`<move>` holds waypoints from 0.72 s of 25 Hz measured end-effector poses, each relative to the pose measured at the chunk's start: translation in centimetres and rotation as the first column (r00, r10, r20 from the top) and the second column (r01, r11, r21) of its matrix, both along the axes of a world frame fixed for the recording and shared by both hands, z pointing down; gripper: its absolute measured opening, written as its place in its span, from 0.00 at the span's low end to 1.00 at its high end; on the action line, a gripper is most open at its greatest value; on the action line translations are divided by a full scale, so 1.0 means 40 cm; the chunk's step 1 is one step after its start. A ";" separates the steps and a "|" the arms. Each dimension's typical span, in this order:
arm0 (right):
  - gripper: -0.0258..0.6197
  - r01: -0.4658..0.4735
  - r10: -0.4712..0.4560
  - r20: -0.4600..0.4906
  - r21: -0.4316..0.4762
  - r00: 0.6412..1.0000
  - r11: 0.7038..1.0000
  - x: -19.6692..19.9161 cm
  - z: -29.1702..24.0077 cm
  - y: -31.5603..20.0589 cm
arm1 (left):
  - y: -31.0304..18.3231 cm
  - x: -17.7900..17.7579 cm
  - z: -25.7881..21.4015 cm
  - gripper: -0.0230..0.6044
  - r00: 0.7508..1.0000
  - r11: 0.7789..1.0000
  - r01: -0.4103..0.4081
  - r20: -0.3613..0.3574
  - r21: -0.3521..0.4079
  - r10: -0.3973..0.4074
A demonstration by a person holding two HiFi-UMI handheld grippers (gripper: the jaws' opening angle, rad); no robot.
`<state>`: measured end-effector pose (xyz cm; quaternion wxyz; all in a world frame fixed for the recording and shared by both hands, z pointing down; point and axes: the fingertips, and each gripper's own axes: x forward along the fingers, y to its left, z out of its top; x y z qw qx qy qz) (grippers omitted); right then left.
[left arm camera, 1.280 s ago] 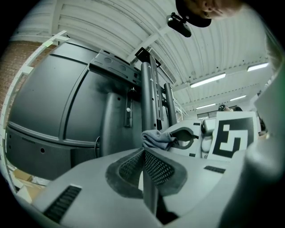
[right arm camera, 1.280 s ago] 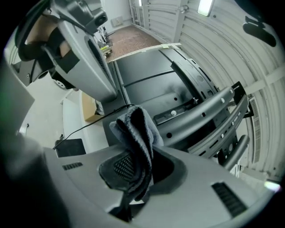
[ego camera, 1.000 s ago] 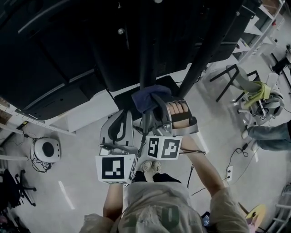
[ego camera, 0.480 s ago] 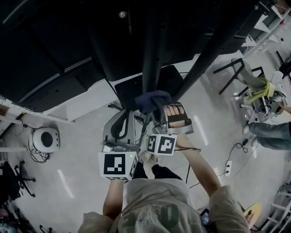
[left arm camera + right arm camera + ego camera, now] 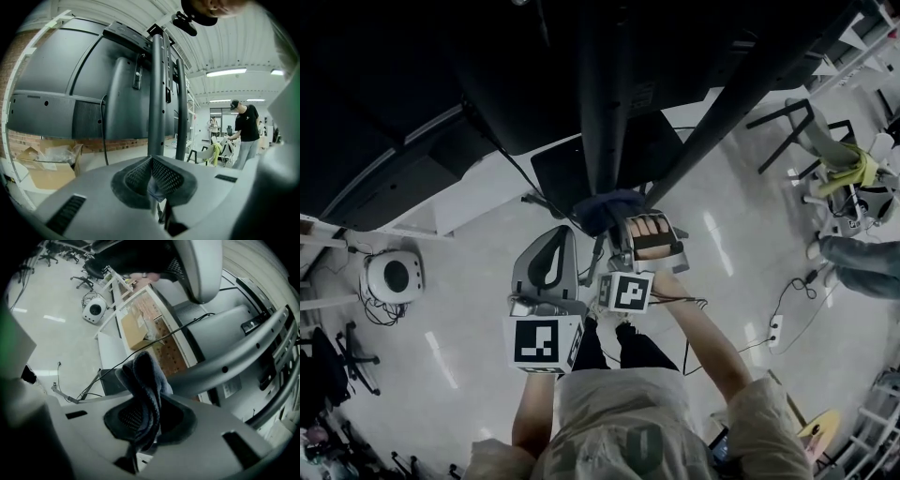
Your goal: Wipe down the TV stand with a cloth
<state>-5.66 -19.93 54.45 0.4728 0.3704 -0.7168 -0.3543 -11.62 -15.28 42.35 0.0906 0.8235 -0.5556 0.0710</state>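
Note:
The TV stand's dark upright poles (image 5: 600,112) rise from a black base plate (image 5: 558,178) on the floor, with the TV's back (image 5: 70,93) mounted on them. My right gripper (image 5: 617,227) is shut on a dark blue cloth (image 5: 605,208), which presses against the foot of the middle pole. In the right gripper view the cloth (image 5: 145,380) bulges up out of the right gripper (image 5: 149,416), next to a slanted stand pole (image 5: 234,362). My left gripper (image 5: 555,239) hangs just left of it, shut with nothing held, and the left gripper (image 5: 151,171) faces the poles (image 5: 156,93).
A white round device (image 5: 391,277) and cables lie on the floor at left, near office chairs (image 5: 328,361). At right are a chair with a yellow-green cloth (image 5: 848,169), a person (image 5: 862,262) and a power strip (image 5: 775,330). A cardboard box (image 5: 47,161) sits under the TV.
My right gripper has sunk lower along the stand pole with the cloth, farther from the head camera. The left gripper has barely moved.

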 end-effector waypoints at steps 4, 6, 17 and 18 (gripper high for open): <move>0.13 0.005 -0.005 -0.015 -0.029 1.000 1.000 -0.004 0.069 0.002 | -0.001 -0.009 0.034 0.06 1.000 0.999 0.011 0.016 -0.031 -0.010; 0.13 0.004 -0.006 -0.024 -0.069 1.000 0.998 -0.001 0.114 0.010 | -0.001 -0.017 0.049 0.06 1.000 0.999 0.024 0.014 -0.042 -0.023; 0.13 0.013 -0.031 -0.094 -0.184 0.995 0.983 -0.002 0.344 0.019 | -0.005 -0.027 0.154 0.06 0.999 0.993 0.052 0.019 -0.104 -0.050; 0.13 0.016 -0.037 -0.105 -0.192 0.994 0.981 0.000 0.364 0.019 | -0.004 -0.024 0.162 0.06 0.999 0.993 0.050 0.019 -0.108 -0.049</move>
